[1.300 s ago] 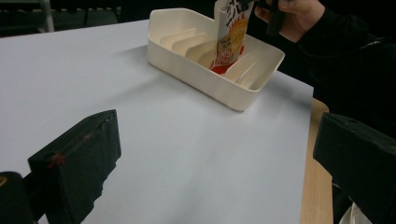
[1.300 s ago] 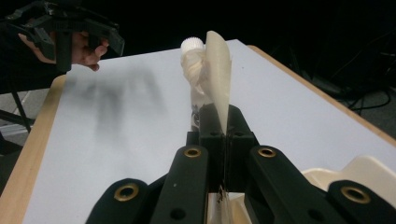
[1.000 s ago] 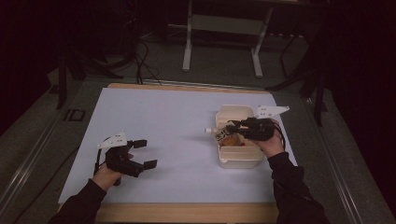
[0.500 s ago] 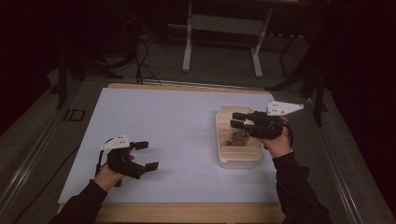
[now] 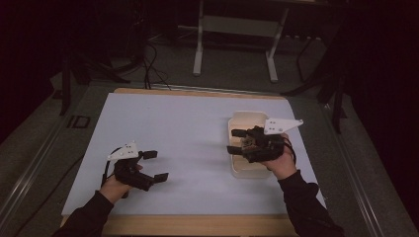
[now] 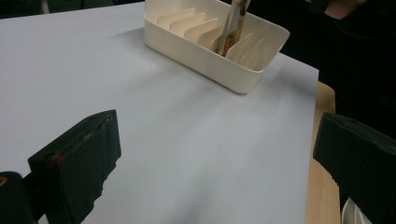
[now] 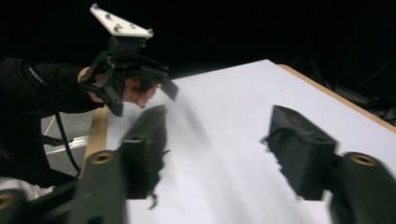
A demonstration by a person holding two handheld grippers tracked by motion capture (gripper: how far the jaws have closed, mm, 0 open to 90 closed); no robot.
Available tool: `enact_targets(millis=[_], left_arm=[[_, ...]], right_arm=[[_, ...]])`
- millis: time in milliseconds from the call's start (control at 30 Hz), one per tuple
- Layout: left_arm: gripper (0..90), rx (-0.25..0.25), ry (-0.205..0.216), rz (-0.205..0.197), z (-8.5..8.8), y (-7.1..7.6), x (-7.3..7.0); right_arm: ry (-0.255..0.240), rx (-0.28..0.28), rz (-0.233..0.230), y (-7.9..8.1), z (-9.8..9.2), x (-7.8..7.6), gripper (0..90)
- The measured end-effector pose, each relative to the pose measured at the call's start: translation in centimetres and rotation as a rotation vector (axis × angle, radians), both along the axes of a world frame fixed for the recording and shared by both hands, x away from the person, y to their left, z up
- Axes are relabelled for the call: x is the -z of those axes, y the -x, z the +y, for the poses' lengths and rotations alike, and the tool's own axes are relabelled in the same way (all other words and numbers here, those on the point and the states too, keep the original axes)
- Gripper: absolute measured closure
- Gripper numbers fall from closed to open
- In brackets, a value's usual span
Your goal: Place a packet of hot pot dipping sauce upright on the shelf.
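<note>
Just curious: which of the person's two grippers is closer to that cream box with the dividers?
The right gripper, open above the cream box. The left gripper is far across the table, also open.

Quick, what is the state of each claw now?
Left claw: open, holding nothing.
Right claw: open, its jaws have just been opening, nothing between them.

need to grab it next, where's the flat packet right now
The flat packet stands between dividers in the cream bin on the table's right side, in the left gripper view.
</note>
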State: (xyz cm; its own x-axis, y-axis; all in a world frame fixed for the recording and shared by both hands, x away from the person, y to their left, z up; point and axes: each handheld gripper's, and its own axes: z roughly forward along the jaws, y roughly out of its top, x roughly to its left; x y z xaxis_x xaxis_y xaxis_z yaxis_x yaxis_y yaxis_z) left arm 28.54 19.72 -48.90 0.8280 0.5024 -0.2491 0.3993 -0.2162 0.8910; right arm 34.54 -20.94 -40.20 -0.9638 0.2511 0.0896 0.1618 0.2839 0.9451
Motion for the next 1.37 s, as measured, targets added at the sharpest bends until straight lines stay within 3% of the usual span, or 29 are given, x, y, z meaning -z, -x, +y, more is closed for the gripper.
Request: enact_targets(millis=[133, 200, 567, 900, 1000, 1100, 1367], left_arm=[[1.2, 0.003, -0.009, -0.003, -0.1, 0.0, 0.1], [1.2, 0.005, -0.01, -0.005, -0.1, 0.1, 0.1], [1.2, 0.009, -0.019, -0.001, -0.3, 0.1, 0.3], [1.2, 0.017, -0.029, 0.002, -0.6, 0.1, 0.6], [1.2, 0.022, -0.048, -0.002, -0.7, 0.1, 0.7], [1.2, 0.032, -0.068, -0.004, -1.0, 0.2, 1.0], [1.2, 0.043, -0.077, 0.009, -1.4, 0.2, 1.5]], right_arm=[[0.031, -0.035, 0.05, 0.7, 1.3, 0.8, 17.8], [0.039, -0.049, 0.049, 1.0, 1.9, 1.2, 14.8], [0.089, -0.101, 0.117, 2.5, 3.1, 4.1, 14.2], [0.148, -0.088, 0.114, 4.1, 2.8, 6.6, 14.4], [0.16, -0.083, 0.122, 4.6, 2.5, 7.2, 14.6], [0.203, -0.071, 0.125, 5.0, 2.2, 7.8, 14.7], [0.234, -0.04, 0.09, 5.0, 1.9, 7.8, 14.8]])
